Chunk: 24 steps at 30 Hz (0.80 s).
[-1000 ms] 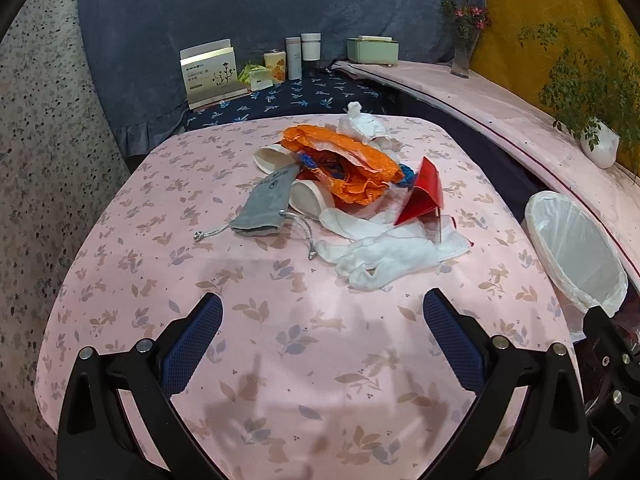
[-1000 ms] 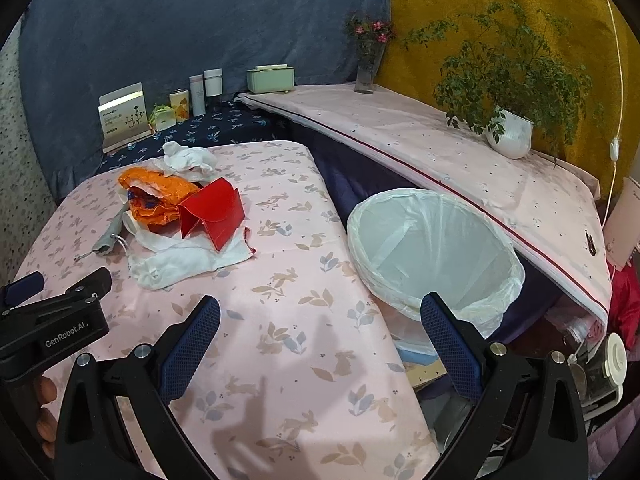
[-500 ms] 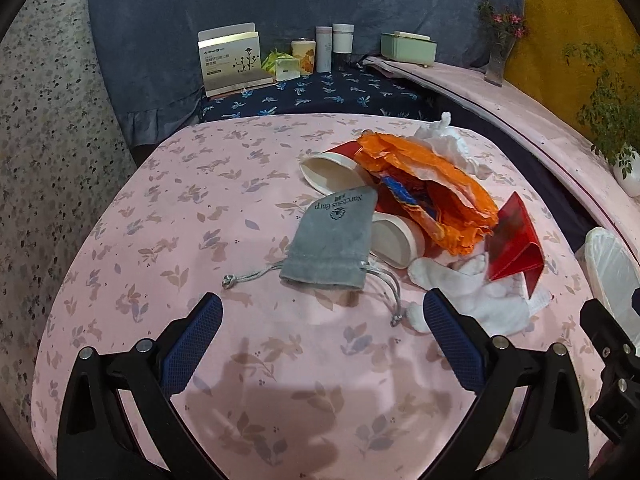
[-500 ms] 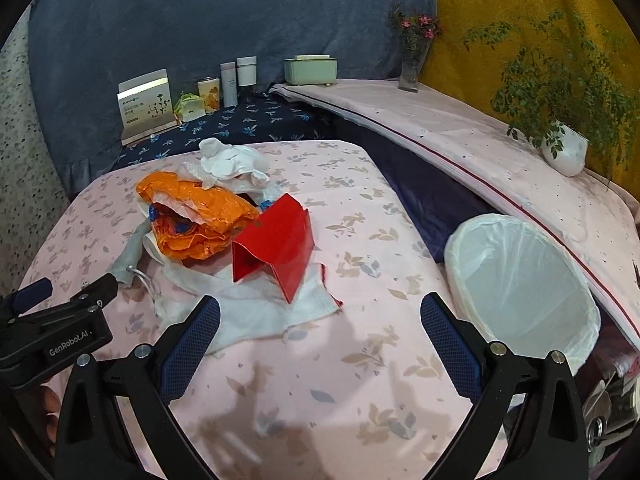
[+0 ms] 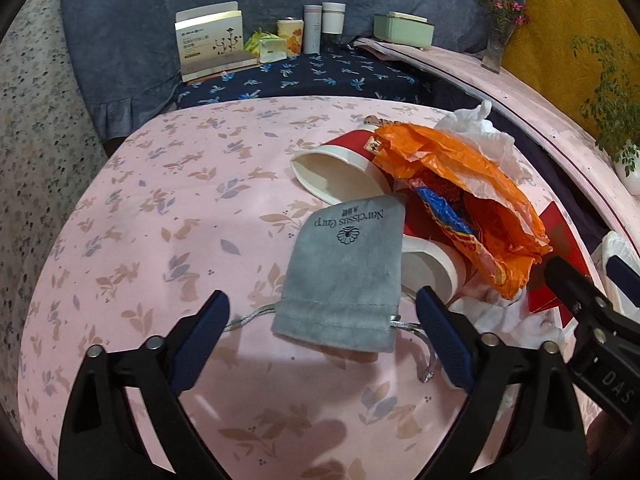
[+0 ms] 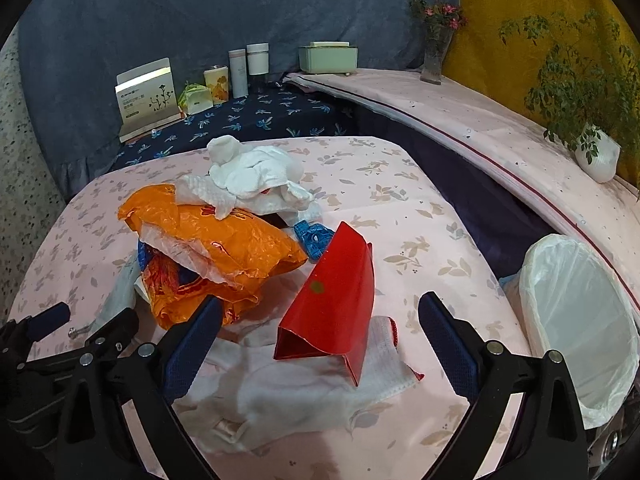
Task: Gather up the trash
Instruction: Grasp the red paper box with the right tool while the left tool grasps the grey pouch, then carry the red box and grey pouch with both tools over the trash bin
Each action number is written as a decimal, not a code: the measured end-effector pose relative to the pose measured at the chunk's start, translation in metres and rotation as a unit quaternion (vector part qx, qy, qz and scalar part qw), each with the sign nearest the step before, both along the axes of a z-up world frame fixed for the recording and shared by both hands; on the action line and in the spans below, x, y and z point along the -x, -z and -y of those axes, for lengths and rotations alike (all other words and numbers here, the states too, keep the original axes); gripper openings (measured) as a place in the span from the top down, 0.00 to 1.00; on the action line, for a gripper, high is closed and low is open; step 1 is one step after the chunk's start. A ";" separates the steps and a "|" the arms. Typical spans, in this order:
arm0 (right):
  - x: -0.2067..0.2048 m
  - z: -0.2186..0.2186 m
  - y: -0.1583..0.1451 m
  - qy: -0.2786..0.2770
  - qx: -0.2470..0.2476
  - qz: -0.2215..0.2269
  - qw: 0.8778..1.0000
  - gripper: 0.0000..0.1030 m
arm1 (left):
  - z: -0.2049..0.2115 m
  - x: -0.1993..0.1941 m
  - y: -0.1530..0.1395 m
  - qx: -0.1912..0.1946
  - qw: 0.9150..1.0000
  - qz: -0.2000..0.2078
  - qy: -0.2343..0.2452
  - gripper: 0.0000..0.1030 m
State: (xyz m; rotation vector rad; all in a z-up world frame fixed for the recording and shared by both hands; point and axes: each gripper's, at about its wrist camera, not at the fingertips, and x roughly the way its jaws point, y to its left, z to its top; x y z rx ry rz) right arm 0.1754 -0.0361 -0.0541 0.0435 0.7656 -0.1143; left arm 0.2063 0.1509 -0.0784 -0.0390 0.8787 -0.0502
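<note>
A pile of trash lies on the pink table. A grey drawstring pouch lies between the fingers of my open left gripper. Behind it are two tipped paper cups, an orange plastic bag and white tissue. In the right wrist view my open right gripper frames a folded red paper box that rests on white gloves. The orange bag and white tissue sit behind it. A bin with a white liner stands off the table's right edge.
A dark blue shelf behind the table carries a card box, small bottles and a green box. A long pink ledge on the right holds a flower vase and a potted plant.
Both grippers have moved forward toward the pile. The pouch now lies between my left fingers, and the red box sits between my right fingers. Both stay open.
</note>
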 end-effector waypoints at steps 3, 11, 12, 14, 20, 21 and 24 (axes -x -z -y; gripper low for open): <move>-0.005 0.002 0.005 0.003 -0.006 -0.007 1.000 0.24 | 0.001 -0.004 0.006 0.016 1.000 -0.017 0.012 0.38; 0.001 0.006 0.012 -0.009 -0.031 -0.025 0.999 0.68 | 0.004 0.004 0.003 0.031 0.999 -0.018 0.021 0.85; 0.004 0.006 0.011 -0.010 -0.031 -0.023 0.999 0.70 | 0.004 0.008 0.001 0.031 0.999 -0.015 0.021 0.87; 0.012 0.009 0.008 -0.011 -0.032 -0.021 0.999 0.79 | 0.005 0.012 -0.005 0.032 0.999 -0.011 0.020 0.89; 0.035 0.025 -0.007 -0.004 -0.049 -0.002 0.999 0.88 | 0.013 0.035 -0.026 0.040 0.999 0.007 0.026 0.92; 0.039 0.028 -0.010 -0.002 -0.051 0.001 0.999 0.89 | 0.017 0.040 -0.031 0.040 0.999 0.012 0.030 0.92; 0.053 0.038 -0.021 0.003 -0.056 0.015 0.998 0.89 | 0.027 0.053 -0.043 0.043 0.998 0.022 0.038 0.93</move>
